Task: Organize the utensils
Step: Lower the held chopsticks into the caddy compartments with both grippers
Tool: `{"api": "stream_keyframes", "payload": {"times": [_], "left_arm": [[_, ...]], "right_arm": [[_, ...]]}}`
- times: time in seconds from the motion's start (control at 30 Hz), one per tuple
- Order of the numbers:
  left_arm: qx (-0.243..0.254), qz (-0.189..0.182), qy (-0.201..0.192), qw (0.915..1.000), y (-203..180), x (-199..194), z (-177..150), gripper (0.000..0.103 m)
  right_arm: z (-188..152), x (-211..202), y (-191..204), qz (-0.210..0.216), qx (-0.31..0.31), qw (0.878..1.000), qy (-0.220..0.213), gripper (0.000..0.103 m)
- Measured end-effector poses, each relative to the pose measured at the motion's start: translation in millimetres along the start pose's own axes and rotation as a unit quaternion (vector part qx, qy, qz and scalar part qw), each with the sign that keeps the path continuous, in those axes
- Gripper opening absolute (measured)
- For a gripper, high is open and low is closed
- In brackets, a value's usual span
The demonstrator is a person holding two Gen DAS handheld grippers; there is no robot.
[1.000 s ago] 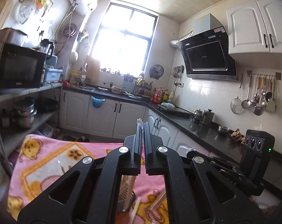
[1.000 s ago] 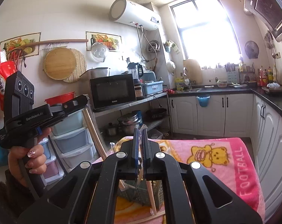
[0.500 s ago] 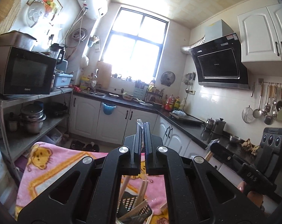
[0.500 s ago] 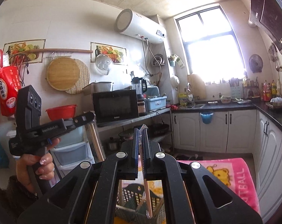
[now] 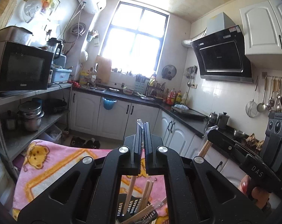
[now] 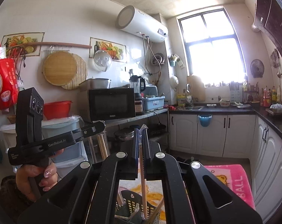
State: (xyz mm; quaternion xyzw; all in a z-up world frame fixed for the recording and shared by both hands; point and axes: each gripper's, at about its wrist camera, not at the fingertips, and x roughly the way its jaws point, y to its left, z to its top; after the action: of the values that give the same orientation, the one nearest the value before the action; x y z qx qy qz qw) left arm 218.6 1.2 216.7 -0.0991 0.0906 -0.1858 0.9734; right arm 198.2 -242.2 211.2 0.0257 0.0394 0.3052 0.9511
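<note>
Wooden chopsticks, each in a clear wrapper, are pinched in both claws: the left claw [image 5: 143,130] is clamped on one chopstick [image 5: 130,190] and the right claw [image 6: 140,136] on another chopstick [image 6: 142,183], each hanging down between the fingers. Below them a dark slotted utensil basket [image 6: 139,207] holding more chopsticks sits on the pink blanket [image 5: 53,166] covering the tabletop, towards its near edge.
</note>
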Motion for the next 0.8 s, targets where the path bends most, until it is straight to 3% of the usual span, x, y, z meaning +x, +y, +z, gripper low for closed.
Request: {"api": "stream_keyframes", "payload": {"times": [0.8], "left_arm": [[-0.023,0.007,0.081,0.9965,24.9,49.3,-64.2,0.001]], "right_arm": [[-61.4,42.8,-11.8,-0.001,0.032,0.998,0.061,0.004]]}}
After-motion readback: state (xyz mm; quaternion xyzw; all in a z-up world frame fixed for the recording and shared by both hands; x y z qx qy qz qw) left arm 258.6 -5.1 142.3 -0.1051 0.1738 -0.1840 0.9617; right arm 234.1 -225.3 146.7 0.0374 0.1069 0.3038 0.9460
